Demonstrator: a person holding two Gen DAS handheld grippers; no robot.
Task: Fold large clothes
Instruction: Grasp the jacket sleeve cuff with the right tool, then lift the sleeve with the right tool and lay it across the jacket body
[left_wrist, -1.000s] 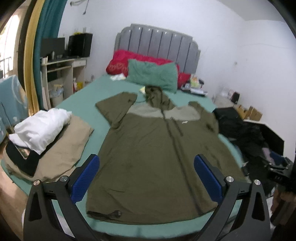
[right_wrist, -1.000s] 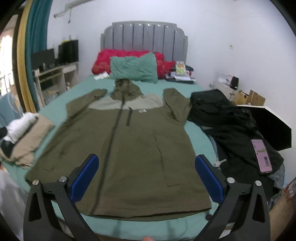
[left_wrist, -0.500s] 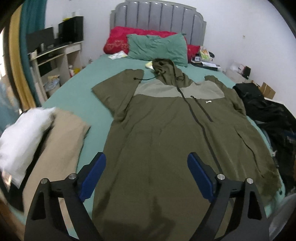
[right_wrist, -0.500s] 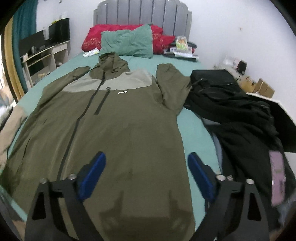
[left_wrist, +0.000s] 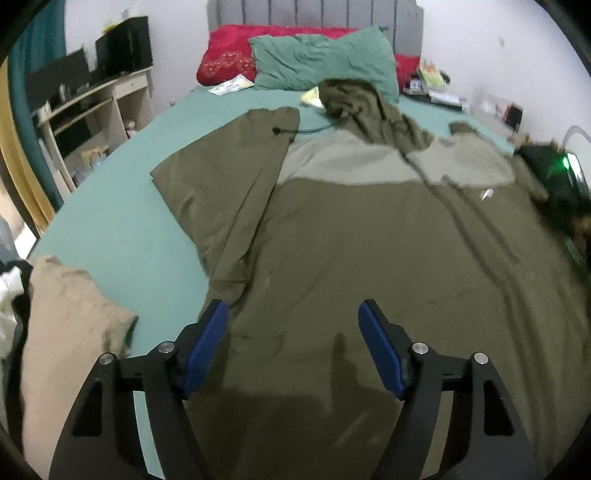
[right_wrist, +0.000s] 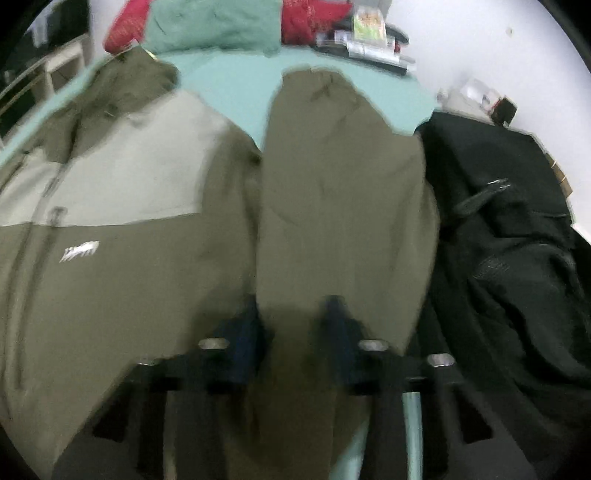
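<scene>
1. While the long olive-green hooded zip jacket (left_wrist: 369, 240) lies spread front-up on the teal-sheeted bed (left_wrist: 122, 206), the left gripper (left_wrist: 293, 325) hovers over its lower half at frame bottom, blue ribbed pads spread wide w/ nothing between them.
2. Left blue pad tip sits just by the cuff end of the jacket's left-frame sleeve (left_wrist: 221, 192); right pad is over the body fabric, near the zip line.
3. Right wrist view is blurred. The right gripper (right_wrist: 291, 325) sits low-center, over the lower end of the other olive sleeve (right_wrist: 340, 192); pads look narrower apart than the left's, fabric fills the gap. Can't tell if it's pinching or just above.
4. Jacket look: thin, matte, lightly creased cloth; paler grey-green yoke across chest & shoulders; crumpled hood at upper center, touching the green pillow (left_wrist: 325, 62); small white logo on chest; dark drawcord by the hood.
5. Sleeves lie alongside the body, folded down along the sides.
6. Beside the right sleeve, frame right: heap of black clothing (right_wrist: 509, 240), touching the sleeve edge.
7. Lower left in left view: folded beige cloth (left_wrist: 70, 325), soft & rumpled, apart from the jacket.
8. Red patterned pillow (left_wrist: 229, 62) & grey padded headboard (left_wrist: 314, 13) at top.
</scene>
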